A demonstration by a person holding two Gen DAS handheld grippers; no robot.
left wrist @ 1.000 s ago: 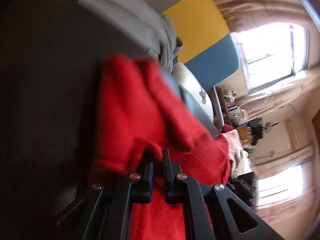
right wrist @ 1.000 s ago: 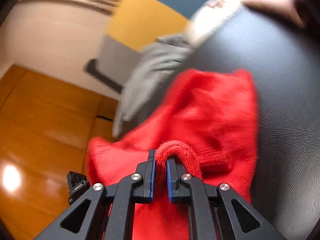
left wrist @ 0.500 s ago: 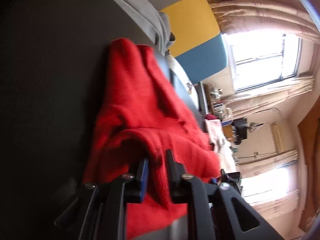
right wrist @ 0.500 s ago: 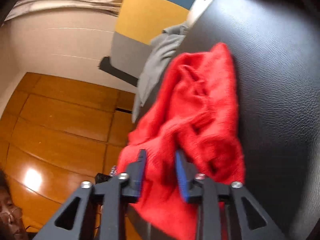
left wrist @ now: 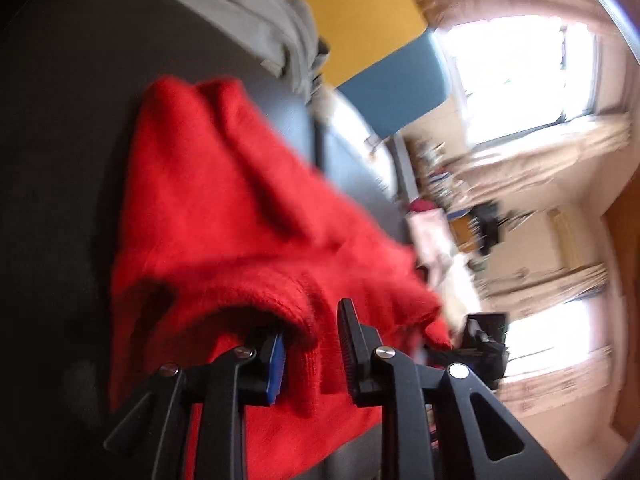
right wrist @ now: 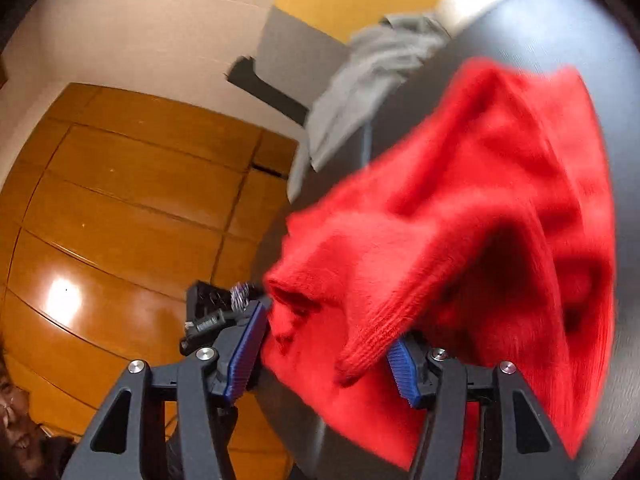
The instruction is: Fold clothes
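The red knitted garment (left wrist: pixel 224 216) lies bunched on a dark leather-like surface (left wrist: pixel 60 160), its folds running from about 11 o'clock down to 5 o'clock in the left wrist view; in the right wrist view the same garment (right wrist: pixel 480 220) fills the area from 1 o'clock to 6 o'clock. The left gripper (left wrist: pixel 312 344) stands with its jaws apart, a ribbed hem of the knit draped between them and over the left finger; whether the cloth is loose there or lightly caught is hard to judge through the blur. The right gripper (right wrist: pixel 328 340) is spread wide, a ribbed edge hanging in the gap between the blue pads (right wrist: pixel 244 356). Beyond the red knit, toward 12 o'clock, a grey garment (right wrist: pixel 372 80) lies at the surface's far edge. Behind it stand yellow and blue cushions (left wrist: pixel 360 12), and bright windows (left wrist: pixel 516 76) show at 2 o'clock in the left view.
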